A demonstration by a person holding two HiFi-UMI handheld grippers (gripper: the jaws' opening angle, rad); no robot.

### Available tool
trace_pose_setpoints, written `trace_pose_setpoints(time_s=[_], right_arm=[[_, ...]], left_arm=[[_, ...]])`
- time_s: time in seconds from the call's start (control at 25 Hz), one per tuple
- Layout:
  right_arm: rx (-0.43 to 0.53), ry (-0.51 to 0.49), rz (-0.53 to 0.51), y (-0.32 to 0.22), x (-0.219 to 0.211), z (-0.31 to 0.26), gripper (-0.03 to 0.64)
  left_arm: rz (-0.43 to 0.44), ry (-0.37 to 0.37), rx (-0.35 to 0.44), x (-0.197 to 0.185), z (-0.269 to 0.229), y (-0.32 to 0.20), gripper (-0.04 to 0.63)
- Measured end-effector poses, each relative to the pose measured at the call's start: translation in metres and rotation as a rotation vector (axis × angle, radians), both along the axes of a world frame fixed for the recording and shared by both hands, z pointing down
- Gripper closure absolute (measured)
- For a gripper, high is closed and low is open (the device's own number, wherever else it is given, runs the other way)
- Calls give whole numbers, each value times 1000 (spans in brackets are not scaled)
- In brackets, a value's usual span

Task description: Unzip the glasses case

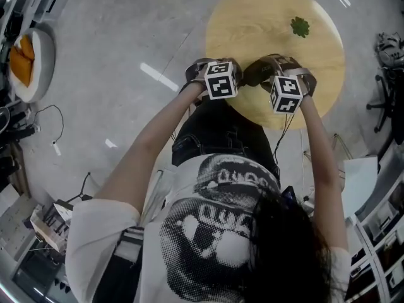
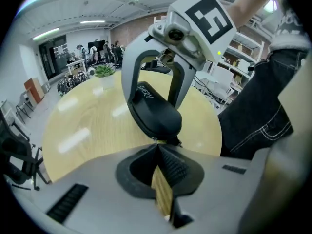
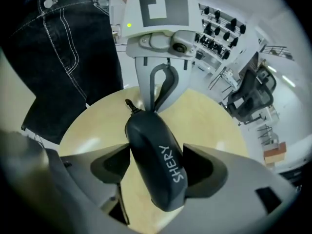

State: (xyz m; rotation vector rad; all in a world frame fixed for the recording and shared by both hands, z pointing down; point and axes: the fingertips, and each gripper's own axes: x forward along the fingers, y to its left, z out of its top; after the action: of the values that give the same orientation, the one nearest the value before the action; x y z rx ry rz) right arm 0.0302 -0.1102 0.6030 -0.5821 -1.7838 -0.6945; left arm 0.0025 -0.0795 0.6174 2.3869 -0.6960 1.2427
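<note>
Black glasses case (image 2: 156,113) lies on the wooden table (image 2: 83,126), straddled by the right gripper (image 3: 155,172), whose jaws stand wide and do not clamp it. The left gripper (image 2: 157,147) is pinched closed by the zipper pull (image 3: 128,104); pulling now would likely drag the loose case rather than unzip it.

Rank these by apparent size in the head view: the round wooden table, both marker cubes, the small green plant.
1. round wooden table, by far the largest.
2. left marker cube and right marker cube: alike, so unranked.
3. green plant, smallest; it sits farther from the camera, so its true size is unsure.
</note>
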Motion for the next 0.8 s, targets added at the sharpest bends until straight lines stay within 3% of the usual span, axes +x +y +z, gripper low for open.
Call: trace_pose_setpoints(time_s=[0.2, 0.48, 0.6, 0.8], right_arm=[[-24, -21, 130, -7, -13, -2, 275], [-6, -6, 159, -4, -14, 0, 264], [4, -15, 198, -4, -18, -1, 252], [-32, -98, 395, -4, -20, -15, 227]], left_arm=[[-10, 39, -4, -5, -4, 11, 583], [-9, 34, 29, -5, -3, 10, 583], [-50, 33, 58, -10, -2, 9, 581], [-125, 84, 68, -22, -12, 10, 578]])
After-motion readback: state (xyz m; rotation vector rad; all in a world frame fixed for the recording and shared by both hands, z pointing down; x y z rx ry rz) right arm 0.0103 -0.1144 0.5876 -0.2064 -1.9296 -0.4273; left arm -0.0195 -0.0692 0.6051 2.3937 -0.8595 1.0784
